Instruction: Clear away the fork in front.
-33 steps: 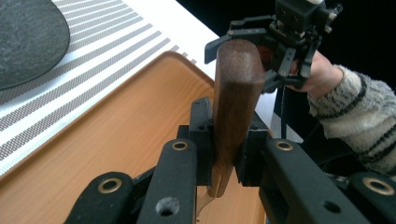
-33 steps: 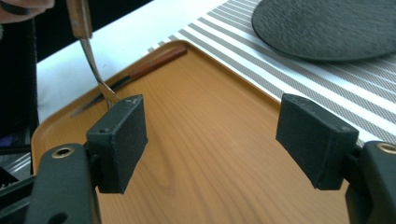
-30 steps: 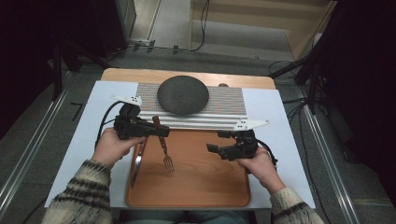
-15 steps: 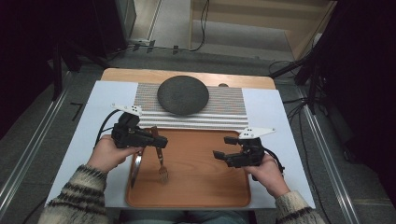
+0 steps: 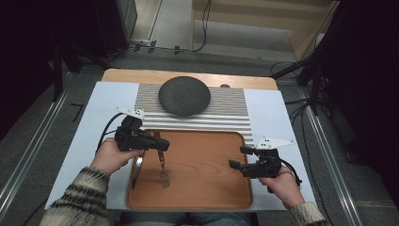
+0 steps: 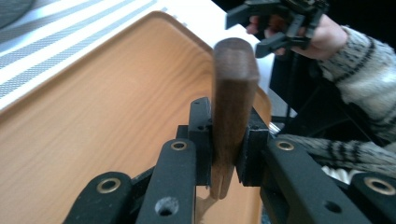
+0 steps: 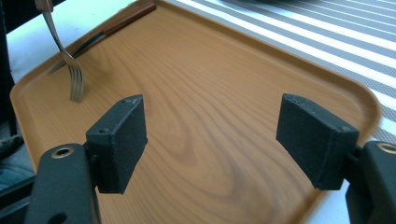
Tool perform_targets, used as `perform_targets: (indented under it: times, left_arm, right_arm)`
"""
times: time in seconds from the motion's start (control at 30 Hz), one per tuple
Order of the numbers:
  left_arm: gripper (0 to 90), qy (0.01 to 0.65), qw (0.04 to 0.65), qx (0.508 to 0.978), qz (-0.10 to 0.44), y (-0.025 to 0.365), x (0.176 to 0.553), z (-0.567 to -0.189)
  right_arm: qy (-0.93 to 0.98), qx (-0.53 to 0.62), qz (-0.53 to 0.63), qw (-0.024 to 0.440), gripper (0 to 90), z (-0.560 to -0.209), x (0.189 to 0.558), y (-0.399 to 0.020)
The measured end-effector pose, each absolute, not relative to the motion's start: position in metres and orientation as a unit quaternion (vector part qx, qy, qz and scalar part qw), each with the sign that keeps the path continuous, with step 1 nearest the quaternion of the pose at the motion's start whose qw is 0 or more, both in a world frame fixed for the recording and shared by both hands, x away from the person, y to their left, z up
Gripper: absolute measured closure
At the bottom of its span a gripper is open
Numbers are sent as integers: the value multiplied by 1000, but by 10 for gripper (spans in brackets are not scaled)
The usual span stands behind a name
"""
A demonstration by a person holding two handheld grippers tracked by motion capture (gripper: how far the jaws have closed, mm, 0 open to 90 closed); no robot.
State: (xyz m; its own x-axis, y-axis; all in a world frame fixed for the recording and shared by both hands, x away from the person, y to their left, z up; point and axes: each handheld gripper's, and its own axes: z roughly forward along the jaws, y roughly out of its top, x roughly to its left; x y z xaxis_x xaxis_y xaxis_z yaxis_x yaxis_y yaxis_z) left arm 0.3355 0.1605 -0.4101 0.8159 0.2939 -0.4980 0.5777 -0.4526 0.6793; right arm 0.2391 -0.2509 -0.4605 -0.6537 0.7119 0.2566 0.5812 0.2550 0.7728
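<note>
The left gripper point(image 5: 162, 145) sits at centre left of the high view, its fingers point(image 6: 201, 135) clamped on the dark wooden handle of the fork point(image 5: 161, 162). The fork hangs tines-down over the left part of the wooden tray point(image 5: 207, 188), the tines at or just above its surface. A knife point(image 5: 136, 169) lies along the tray's left edge. The right gripper point(image 5: 239, 157) hovers at lower right over the tray's right edge, fingers point(image 7: 119, 140) spread wide with nothing between them. A dark round plate point(image 5: 184, 95) rests on the striped mat point(image 5: 226, 113) at upper centre.
</note>
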Motion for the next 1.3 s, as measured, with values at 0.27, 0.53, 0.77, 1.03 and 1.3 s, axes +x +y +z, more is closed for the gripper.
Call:
perform_targets:
  times: [0.27,0.53,0.77,1.03,1.3]
  left_arm:
    - [740,292,455,834,-113,160,343,-422]
    - [684,294,453,838,-80,155,347,-433]
    - [680,301,452,836,-80,151,349,-445]
    - [638,310,442,837,-93,144,354,-462]
    - [612,316,424,844,-90,135,355,-474]
  right_arm:
    - [776,432,452,79,226,-464,234,-264]
    - [771,438,457,74,226,-468,240,-261]
    - [770,441,454,80,226,-468,240,-262]
    - [771,443,450,80,226,-469,241,-262]
    - [769,446,451,77,226,-469,241,-262]
